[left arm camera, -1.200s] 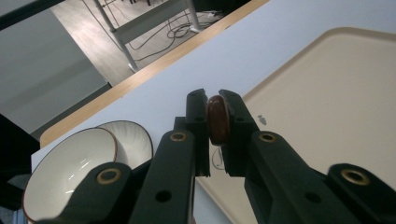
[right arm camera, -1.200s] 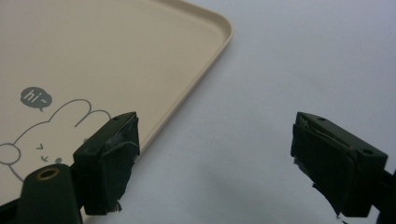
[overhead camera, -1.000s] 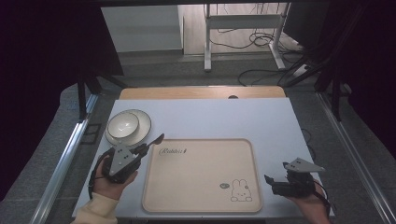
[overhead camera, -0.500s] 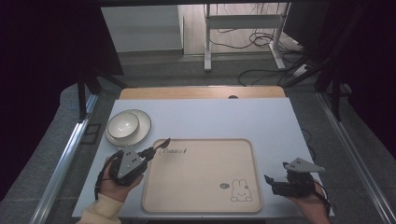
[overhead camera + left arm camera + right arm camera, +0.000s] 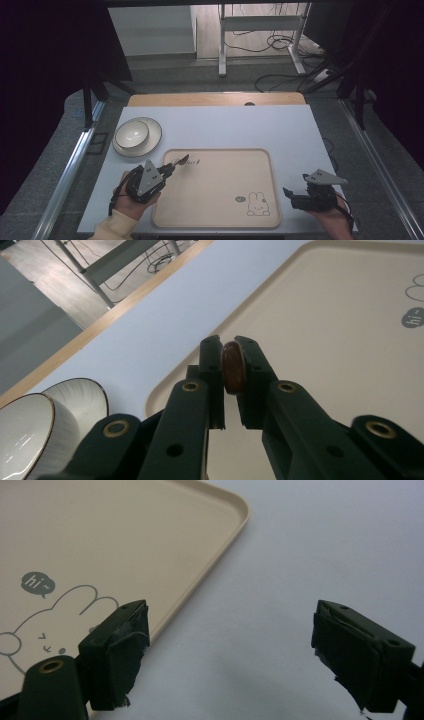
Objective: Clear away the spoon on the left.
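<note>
- Left gripper (image 5: 170, 167) has slid away from the bowl (image 5: 132, 134) and plate (image 5: 150, 131), towards the near left of the counter (image 5: 235, 125), and now noses over the tray (image 5: 225, 180) at its far left corner.
- Its jaws are pinching a small brown spoon (image 5: 233, 367), seen edge-on in the left gripper view, clamped between the tips; in the high view the spoon (image 5: 181, 160) juts out past the tips over the tray.
- Risk one, by my reading: that grip is narrow and right at the tips, so any twist of the wrist could let the spoon pivot or slip out onto the tray.
- Risk two: lowering too steeply could knock the spoon against the tray's raised rim (image 5: 165, 390) and lever it out of the pinch.
- Bowl and plate sit well clear, far left, so a bump there looks unlikely.
- Over on the right, the right gripper (image 5: 225, 645) waits with jaws spread wide, nothing between them, just beside the tray's right edge near the rabbit drawing (image 5: 257, 205).
</note>
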`<state>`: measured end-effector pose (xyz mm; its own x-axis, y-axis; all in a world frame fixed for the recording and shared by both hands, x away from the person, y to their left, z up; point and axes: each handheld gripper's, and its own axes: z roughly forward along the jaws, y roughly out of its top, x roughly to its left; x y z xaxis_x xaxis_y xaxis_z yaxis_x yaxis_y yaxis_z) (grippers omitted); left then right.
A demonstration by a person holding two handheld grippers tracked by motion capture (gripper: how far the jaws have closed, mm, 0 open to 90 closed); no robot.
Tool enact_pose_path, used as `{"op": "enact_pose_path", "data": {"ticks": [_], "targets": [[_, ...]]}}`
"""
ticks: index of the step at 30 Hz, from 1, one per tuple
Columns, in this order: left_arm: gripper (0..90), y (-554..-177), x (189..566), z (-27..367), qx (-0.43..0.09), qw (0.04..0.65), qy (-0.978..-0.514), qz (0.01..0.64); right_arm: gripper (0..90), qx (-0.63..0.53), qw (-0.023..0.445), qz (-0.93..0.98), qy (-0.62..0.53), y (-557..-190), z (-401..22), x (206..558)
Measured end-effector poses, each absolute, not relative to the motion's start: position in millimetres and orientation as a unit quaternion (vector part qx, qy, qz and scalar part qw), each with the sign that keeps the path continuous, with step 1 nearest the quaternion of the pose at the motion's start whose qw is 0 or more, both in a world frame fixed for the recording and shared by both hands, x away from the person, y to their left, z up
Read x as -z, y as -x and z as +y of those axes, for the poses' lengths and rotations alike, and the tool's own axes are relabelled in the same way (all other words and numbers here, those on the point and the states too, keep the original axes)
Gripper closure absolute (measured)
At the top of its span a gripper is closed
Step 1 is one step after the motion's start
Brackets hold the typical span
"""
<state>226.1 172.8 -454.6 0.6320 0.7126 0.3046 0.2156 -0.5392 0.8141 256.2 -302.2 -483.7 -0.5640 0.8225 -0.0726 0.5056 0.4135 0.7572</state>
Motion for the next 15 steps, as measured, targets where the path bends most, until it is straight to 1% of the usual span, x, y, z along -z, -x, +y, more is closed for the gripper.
{"op": "enact_pose_path", "data": {"ticks": [11, 15], "targets": [[83.5, -226.8, 460.5, 170.5, -0.317, 0.374, -0.826, 0.278, 15.7, -0.353, 0.223, 0.811, -0.409, -256.3, -302.1, 483.8], [83.3, -224.6, 465.0, 164.9, -0.320, 0.362, -0.837, 0.256, 15.7, -0.353, 0.223, 0.811, -0.409, -256.1, -302.2, 483.9]]}}
